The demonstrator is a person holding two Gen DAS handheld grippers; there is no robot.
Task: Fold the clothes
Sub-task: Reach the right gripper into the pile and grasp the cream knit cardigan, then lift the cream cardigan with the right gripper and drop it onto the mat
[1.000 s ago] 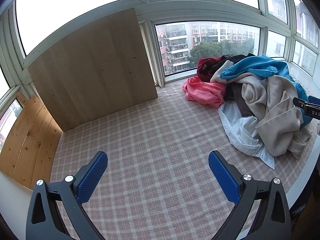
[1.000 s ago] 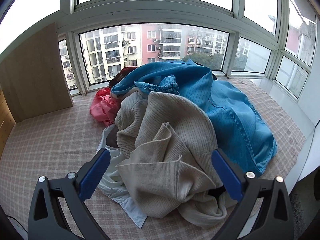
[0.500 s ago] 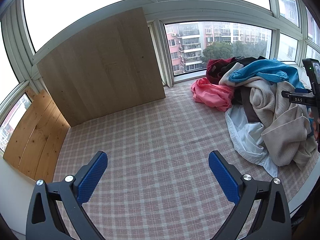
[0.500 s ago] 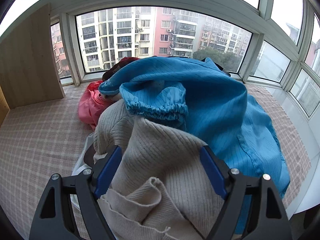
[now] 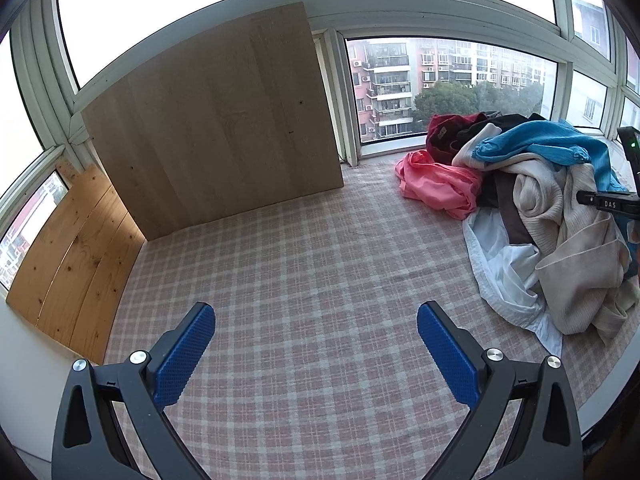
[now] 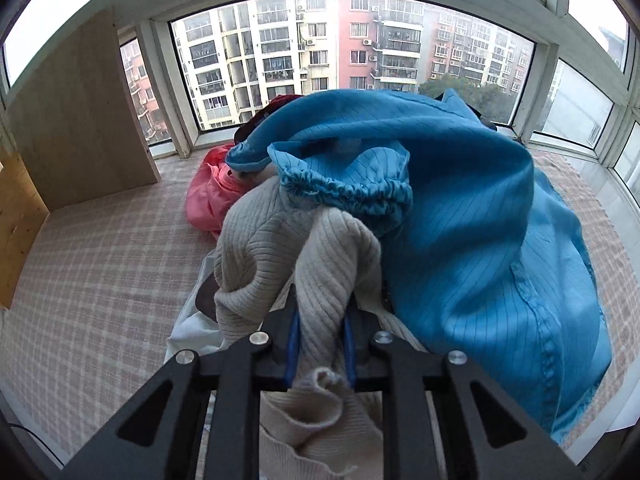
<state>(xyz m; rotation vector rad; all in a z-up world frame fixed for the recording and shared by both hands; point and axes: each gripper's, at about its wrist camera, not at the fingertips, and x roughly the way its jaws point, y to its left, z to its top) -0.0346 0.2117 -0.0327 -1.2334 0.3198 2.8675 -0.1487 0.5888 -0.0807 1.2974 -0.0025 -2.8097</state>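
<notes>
Apartment blocks are showing through the bay window behind a pink-checked bench. A heap of clothes is sitting at its right end, a ribbed cream sweater bunching under a blue garment. The right gripper is pinching a sweater fold in its jaws; the left gripper is hovering, jaws spread wide.

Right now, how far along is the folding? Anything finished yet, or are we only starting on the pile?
Nothing looks folded yet: no neat stack on the pink plaid cloth. In hand: the right gripper has its jaws shut on the beige ribbed knit sweater. The left gripper is open over bare cloth. Left: the whole heap, including the blue pinstriped garment, crumpled pink garment and white garment.
</notes>
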